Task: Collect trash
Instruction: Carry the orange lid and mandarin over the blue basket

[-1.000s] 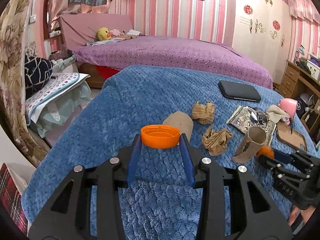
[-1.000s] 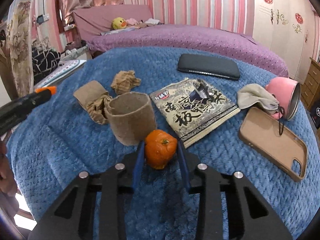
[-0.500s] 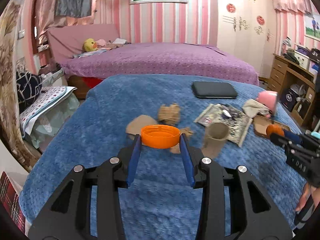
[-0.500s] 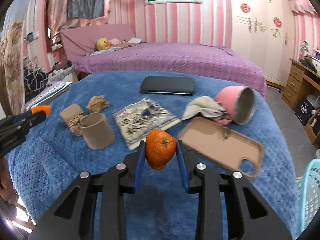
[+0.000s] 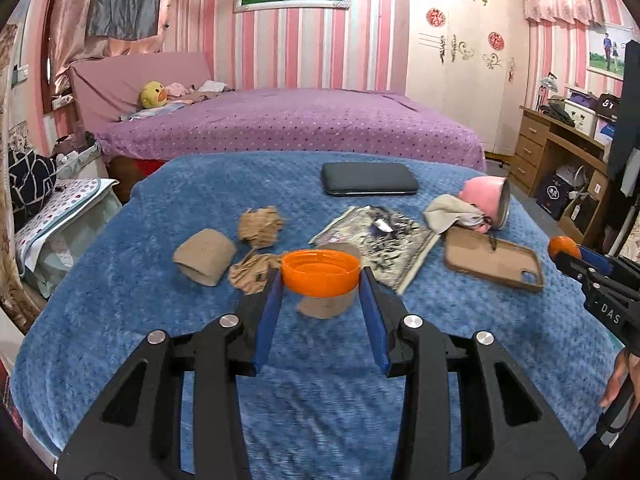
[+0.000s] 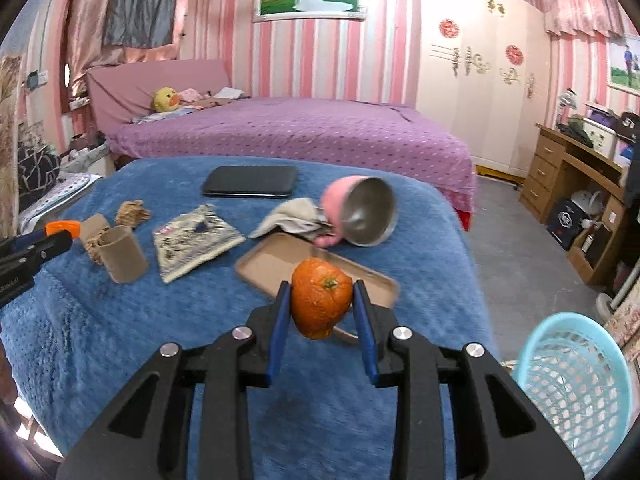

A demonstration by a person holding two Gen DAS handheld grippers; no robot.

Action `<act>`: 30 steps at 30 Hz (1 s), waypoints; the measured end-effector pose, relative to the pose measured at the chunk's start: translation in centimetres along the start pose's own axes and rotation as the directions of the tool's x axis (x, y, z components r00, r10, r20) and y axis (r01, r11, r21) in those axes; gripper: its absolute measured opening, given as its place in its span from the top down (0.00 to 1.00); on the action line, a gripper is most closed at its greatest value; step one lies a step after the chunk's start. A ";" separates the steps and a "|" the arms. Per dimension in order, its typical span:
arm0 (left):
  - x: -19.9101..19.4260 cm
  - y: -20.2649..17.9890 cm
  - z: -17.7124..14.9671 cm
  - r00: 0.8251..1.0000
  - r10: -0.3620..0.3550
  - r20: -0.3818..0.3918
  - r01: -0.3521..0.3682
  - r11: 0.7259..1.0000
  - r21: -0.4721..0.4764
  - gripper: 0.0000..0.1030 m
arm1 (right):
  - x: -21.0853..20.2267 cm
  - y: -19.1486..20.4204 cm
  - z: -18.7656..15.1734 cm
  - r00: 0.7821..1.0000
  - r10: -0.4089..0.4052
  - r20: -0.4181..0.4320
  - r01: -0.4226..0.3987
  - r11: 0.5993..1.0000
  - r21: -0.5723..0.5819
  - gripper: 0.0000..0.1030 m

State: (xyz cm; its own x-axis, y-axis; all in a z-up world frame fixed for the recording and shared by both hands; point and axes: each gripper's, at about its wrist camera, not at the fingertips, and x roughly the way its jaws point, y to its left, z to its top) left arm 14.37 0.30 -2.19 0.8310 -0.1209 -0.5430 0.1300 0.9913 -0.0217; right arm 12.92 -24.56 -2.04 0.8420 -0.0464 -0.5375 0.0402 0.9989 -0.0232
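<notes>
While clamped: orange peel [image 6: 321,296] between jaws

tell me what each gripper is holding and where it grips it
The left gripper pinches an orange cap across its rim; the right gripper clamps an orange peel by its sides.

Left gripper [image 5: 320,280] clamped on orange lid [image 5: 320,272], right gripper [image 6: 322,300] on orange peel [image 6: 321,297], both raised above blue blanket [image 5: 120,300].

Blue blanket [image 5: 120,312] — bearing cardboard tubes [image 5: 204,256], crumpled paper [image 5: 260,226], phone case [image 5: 494,258], pink cup [image 5: 486,200].
</notes>
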 end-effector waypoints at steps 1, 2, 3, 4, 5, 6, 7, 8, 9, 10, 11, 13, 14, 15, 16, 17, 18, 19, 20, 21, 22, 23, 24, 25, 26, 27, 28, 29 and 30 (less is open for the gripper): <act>-0.2 -0.5 0.0 1.000 -0.004 0.006 0.004 1.000 0.001 0.63 | -0.3 -0.7 -0.2 1.000 -0.009 0.000 0.009 1.000 0.009 0.70; -0.3 -0.9 0.0 1.000 -0.008 0.010 0.008 1.000 0.002 0.63 | -0.5 -1.2 -0.3 1.000 -0.016 0.001 0.016 1.000 0.014 0.70; -0.4 -1.2 0.0 1.000 -0.012 0.013 0.012 1.000 0.003 0.63 | -0.8 -1.9 -0.4 1.000 -0.025 0.001 0.025 0.999 0.020 0.70; -0.6 -1.6 -0.1 1.000 -0.020 0.014 0.020 1.000 0.007 0.63 | -1.0 -2.5 -0.5 1.000 -0.030 0.001 0.030 0.999 0.028 0.70; -0.6 -2.0 -0.1 1.000 -0.023 0.015 0.023 1.000 0.011 0.63 | -1.3 -3.2 -0.6 0.999 -0.033 0.001 0.033 0.999 0.038 0.70; -0.7 -2.5 -0.2 1.000 -0.024 0.017 0.024 1.000 0.019 0.63 | -1.4 -3.6 -0.7 0.999 -0.036 0.002 0.036 0.998 0.042 0.70; -0.7 -2.7 -0.3 1.000 -0.025 0.018 0.024 0.999 0.024 0.63 | -1.4 -4.0 -0.8 0.999 -0.042 0.003 0.042 0.998 0.045 0.70; -0.8 -3.0 -0.3 0.999 -0.026 0.020 0.025 0.999 0.030 0.63 | -1.5 -4.4 -0.8 0.999 -0.046 0.003 0.046 0.998 0.045 0.70; -0.9 -3.4 -0.4 0.999 -0.027 0.022 0.027 0.999 0.035 0.63 | -1.5 -4.7 -0.9 0.999 -0.051 0.003 0.051 0.998 0.044 0.70; -0.8 -3.5 -0.4 0.999 -0.029 0.023 0.028 0.999 0.038 0.63 | -1.5 -5.0 -1.0 0.998 -0.055 0.002 0.055 0.998 0.041 0.70; -0.8 -3.8 -0.5 0.999 -0.032 0.023 0.031 0.999 0.042 0.63 | -1.5 -5.4 -1.1 0.998 -0.059 0.000 0.059 0.998 0.038 0.70; -0.7 -4.1 -0.6 0.999 -0.038 0.018 0.037 0.998 0.045 0.63 | -1.4 -5.8 -1.3 0.998 -0.061 -0.005 0.061 0.997 0.039 0.69; -0.6 -4.2 -0.6 0.999 -0.037 0.016 0.037 0.998 0.047 0.63 | -1.3 -6.1 -1.5 0.998 -0.061 -0.009 0.062 0.997 0.040 0.69; -0.5 -4.4 -0.7 0.999 -0.036 0.014 0.035 0.998 0.048 0.63 | -1.2 -6.2 -1.6 0.998 -0.063 -0.011 0.063 0.997 0.040 0.69; -0.4 -4.5 -0.7 0.999 -0.034 0.013 0.033 0.998 0.049 0.63 | -1.2 -6.5 -1.6 0.998 -0.065 -0.012 0.065 0.997 0.038 0.69; -0.3 -4.6 -0.7 0.999 -0.032 0.013 0.031 0.998 0.048 0.63 | -1.2 -6.7 -1.7 0.998 -0.067 -0.011 0.067 0.997 0.037 0.70; -0.3 -4.7 -0.7 0.999 -0.031 0.012 0.030 0.998 0.046 0.63 | -1.2 -7.0 -1.7 0.997 -0.072 -0.008 0.072 0.997 0.037 0.70; -0.2 -4.7 -0.7 0.999 -0.031 0.011 0.030 0.999 0.042 0.63 | -1.3 -7.5 -1.8 0.997 -0.076 -0.006 0.076 0.996 0.040 0.70; 0.0 -4.8 -0.7 1.000 -0.030 0.008 0.030 0.999 0.038 0.63 | -1.4 -8.0 -1.9 0.997 -0.079 -0.006 0.079 0.996 0.045 0.70; 0.1 -4.9 -0.7 1.000 -0.028 0.006 0.028 0.999 0.035 0.63 | -1.3 -8.2 -1.9 0.997 -0.082 -0.006 0.082 0.995 0.048 0.69; 0.2 -5.1 -0.8 1.000 -0.026 0.005 0.026 0.999 0.036 0.63 | -1.4 -8.6 -2.0 0.996 -0.086 -0.008 0.086 0.995 0.053 0.69; 0.3 -5.2 -0.8 1.000 -0.022 0.005 0.022 0.999 0.038 0.63 | -1.4 -9.2 -2.1 0.996 -0.091 -0.011 0.092 0.994 0.059 0.69; 0.3 -5.5 -0.9 1.000 -0.017 0.005 0.017 0.999 0.044 0.63 | -1.5 -9.6 -2.1 0.996 -0.094 -0.011 0.094 0.994 0.062 0.69; 0.4 -5.6 -0.9 1.000 -0.015 0.006 0.015 0.999 0.049 0.63 | -1.5 -10.2 -2.2 0.995 -0.099 -0.011 0.099 0.993 0.068 0.69; 0.4 -5.9 -1.0 1.000 -0.014 0.008 0.013 0.998 0.056 0.63 | -1.7 -10.6 -2.3 0.995 -0.103 -0.009 0.103 0.992 0.074 0.69; 0.4 -6.1 -1.0 1.000 -0.014 0.009 0.013 0.998 0.061 0.63 | -2.0 -11.3 -2.4 0.994 -0.109 -0.005 0.109 0.990 0.085 0.69; 0.4 -6.4 -1.1 1.000 -0.014 0.012 0.013 0.998 0.068 0.63 | -2.1 -11.6 -2.4 0.994 -0.113 -0.003 0.113 0.989 0.091 0.69; 0.3 -6.7 -1.1 1.000 -0.014 0.017 0.012 0.997 0.073 0.63 | -2.3 -12.0 -2.4 0.993 -0.118 0.000 0.117 0.988 0.098 0.69; 0.3 -7.0 -1.2 1.000 -0.014 0.021 0.013 0.997 0.075 0.63 | -2.5 -12.6 -2.5 0.992 -0.125 0.003 0.124 0.986 0.109 0.69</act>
State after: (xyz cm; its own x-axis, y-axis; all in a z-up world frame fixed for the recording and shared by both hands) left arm 13.09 -6.58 -3.19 0.8402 -0.1363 -0.5249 0.1807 0.9830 0.0339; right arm 8.96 -37.06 -2.55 0.8317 -0.1710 -0.5282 0.2029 0.9792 0.0025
